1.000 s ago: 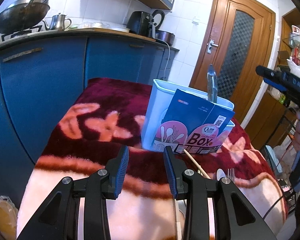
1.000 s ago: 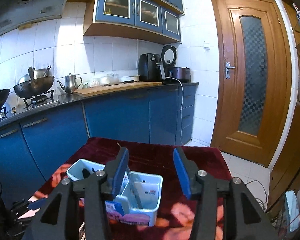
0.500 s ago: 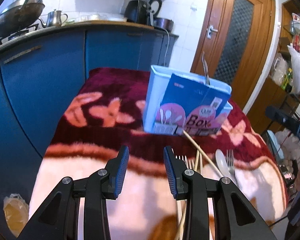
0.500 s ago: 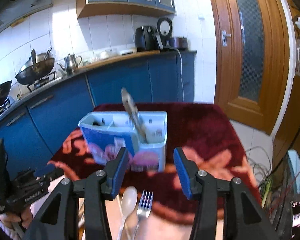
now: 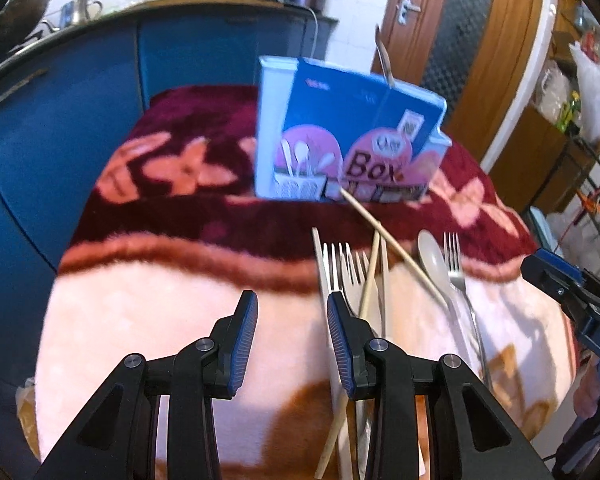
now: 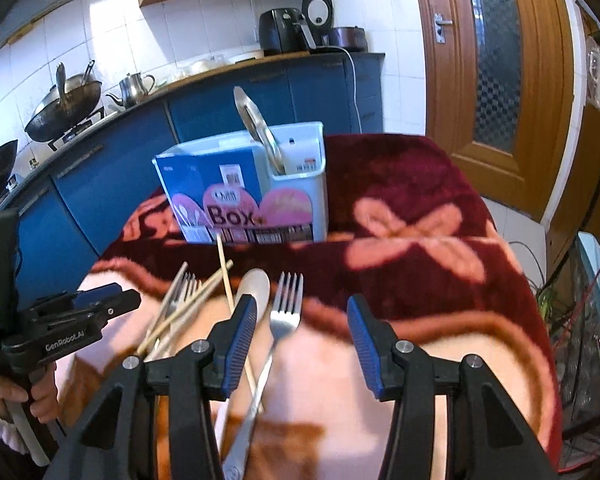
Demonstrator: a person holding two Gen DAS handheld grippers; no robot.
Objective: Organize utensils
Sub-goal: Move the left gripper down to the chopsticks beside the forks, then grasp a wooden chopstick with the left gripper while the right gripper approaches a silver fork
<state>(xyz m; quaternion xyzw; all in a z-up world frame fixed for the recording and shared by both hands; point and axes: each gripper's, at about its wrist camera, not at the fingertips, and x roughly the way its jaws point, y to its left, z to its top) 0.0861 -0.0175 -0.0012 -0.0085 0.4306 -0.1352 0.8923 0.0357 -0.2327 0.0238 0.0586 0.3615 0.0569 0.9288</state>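
A pale blue utensil box with a "Box" label stands on the blanket; it also shows in the right wrist view. A metal utensil stands in its right compartment. Loose utensils lie in front of it: a fork, a white spoon, chopsticks and another fork. My left gripper is open and empty, just left of the pile. My right gripper is open and empty above the fork.
A red and pink floral blanket covers the table. Blue kitchen cabinets stand behind, with woks and a kettle on the counter. A wooden door is at the right.
Both grippers have pulled back and tilted down toward the table, so the loose utensils now lie in front of them. The box looks farther away.
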